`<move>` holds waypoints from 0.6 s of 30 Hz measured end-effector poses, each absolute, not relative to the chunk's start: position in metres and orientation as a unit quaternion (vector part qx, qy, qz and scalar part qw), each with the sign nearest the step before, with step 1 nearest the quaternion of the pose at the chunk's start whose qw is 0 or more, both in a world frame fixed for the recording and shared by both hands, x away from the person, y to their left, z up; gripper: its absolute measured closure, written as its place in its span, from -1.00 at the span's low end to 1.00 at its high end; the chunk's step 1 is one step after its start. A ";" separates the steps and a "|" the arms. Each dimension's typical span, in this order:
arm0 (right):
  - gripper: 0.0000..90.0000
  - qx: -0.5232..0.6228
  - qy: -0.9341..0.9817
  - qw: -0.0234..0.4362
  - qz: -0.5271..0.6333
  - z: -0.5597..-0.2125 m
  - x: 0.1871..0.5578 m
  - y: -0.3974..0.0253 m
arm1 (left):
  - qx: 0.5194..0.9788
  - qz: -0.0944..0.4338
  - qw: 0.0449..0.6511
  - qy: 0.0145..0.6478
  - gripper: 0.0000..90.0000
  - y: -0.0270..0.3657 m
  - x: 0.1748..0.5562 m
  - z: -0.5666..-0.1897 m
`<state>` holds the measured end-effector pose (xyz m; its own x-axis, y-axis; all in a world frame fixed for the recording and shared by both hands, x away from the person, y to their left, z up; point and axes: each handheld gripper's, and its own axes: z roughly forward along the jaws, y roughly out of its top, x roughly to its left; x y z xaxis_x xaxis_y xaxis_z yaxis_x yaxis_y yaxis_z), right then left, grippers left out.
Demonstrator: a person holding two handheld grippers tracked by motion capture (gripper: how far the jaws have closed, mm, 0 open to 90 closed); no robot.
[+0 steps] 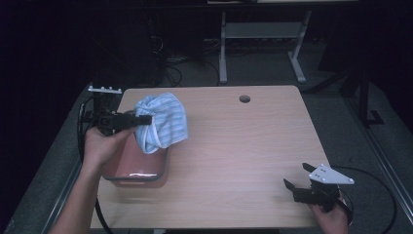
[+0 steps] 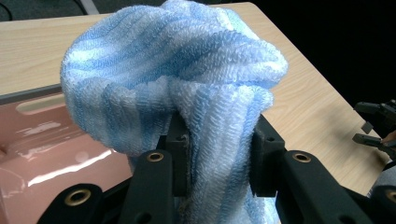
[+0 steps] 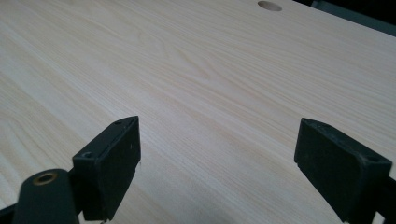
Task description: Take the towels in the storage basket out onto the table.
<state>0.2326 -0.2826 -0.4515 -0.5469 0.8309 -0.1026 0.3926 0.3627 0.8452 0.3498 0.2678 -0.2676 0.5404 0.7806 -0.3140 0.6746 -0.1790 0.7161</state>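
While the left gripper (image 1: 141,120) clamps the striped towel (image 1: 163,122) above the pink bin (image 1: 139,163) (not yet released), the right gripper (image 1: 298,176) waits wide open on the table (image 1: 243,146).

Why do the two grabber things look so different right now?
The left gripper is shut on the blue striped towel; the right gripper is open and holds nothing. The left one is lifted by the pink bin; the right one sits low near the table's front right corner. The left one's fingers pinch cloth; the right one's fingers stand wide apart. Both are black, each held in a hand.
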 end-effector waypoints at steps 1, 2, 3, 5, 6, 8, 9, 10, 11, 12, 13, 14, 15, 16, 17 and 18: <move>-0.69 0.390 0.781 0.271 0.405 -0.452 0.233 -0.282 | 0.765 0.060 0.431 0.474 0.47 0.266 0.350 -0.267; -0.69 0.390 0.781 0.271 0.405 -0.452 0.233 -0.282 | 0.765 0.060 0.431 0.474 0.47 0.266 0.350 -0.267; -0.69 0.391 0.781 0.270 0.405 -0.452 0.233 -0.282 | 0.765 0.059 0.432 0.474 0.47 0.265 0.351 -0.267; -0.69 0.391 0.781 0.269 0.405 -0.452 0.233 -0.281 | 0.766 0.059 0.432 0.472 0.47 0.263 0.351 -0.267; -0.69 0.392 0.781 0.269 0.406 -0.452 0.233 -0.281 | 0.768 0.059 0.431 0.471 0.47 0.261 0.352 -0.266; -0.69 0.389 0.782 0.269 0.405 -0.452 0.234 -0.281 | 0.769 0.058 0.431 0.469 0.47 0.259 0.352 -0.266; -0.69 0.388 0.782 0.270 0.406 -0.452 0.234 -0.281 | 0.770 0.057 0.432 0.466 0.47 0.256 0.353 -0.265; -0.69 0.388 0.783 0.269 0.405 -0.452 0.234 -0.281 | 0.770 0.057 0.432 0.466 0.47 0.256 0.353 -0.265; -0.69 0.388 0.783 0.269 0.405 -0.452 0.234 -0.281 | 0.772 0.055 0.431 0.465 0.47 0.251 0.354 -0.265; -0.69 0.388 0.783 0.269 0.405 -0.452 0.234 -0.281 | 0.772 0.055 0.431 0.465 0.47 0.251 0.354 -0.265; -0.69 0.388 0.784 0.268 0.405 -0.452 0.234 -0.280 | 0.774 0.055 0.430 0.461 0.47 0.248 0.355 -0.264; -0.69 0.387 0.784 0.269 0.405 -0.452 0.234 -0.281 | 0.774 0.055 0.430 0.461 0.47 0.246 0.356 -0.264; -0.69 0.387 0.784 0.269 0.405 -0.452 0.234 -0.281 | 0.776 0.054 0.429 0.459 0.47 0.244 0.356 -0.264; -0.69 0.387 0.783 0.269 0.406 -0.452 0.234 -0.281 | 0.776 0.054 0.429 0.459 0.47 0.244 0.356 -0.264; -0.69 0.390 0.782 0.268 0.406 -0.452 0.234 -0.282 | 0.779 0.052 0.427 0.456 0.47 0.241 0.357 -0.264; -0.69 0.391 0.781 0.269 0.406 -0.451 0.233 -0.282 | 0.779 0.052 0.427 0.456 0.47 0.241 0.357 -0.264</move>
<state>0.2335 -0.2820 -0.4515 -0.5501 0.8288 -0.1021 0.3922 0.3644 0.8446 0.3572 0.2410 -0.2637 0.5782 0.7556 -0.3079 0.6664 -0.2195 0.7126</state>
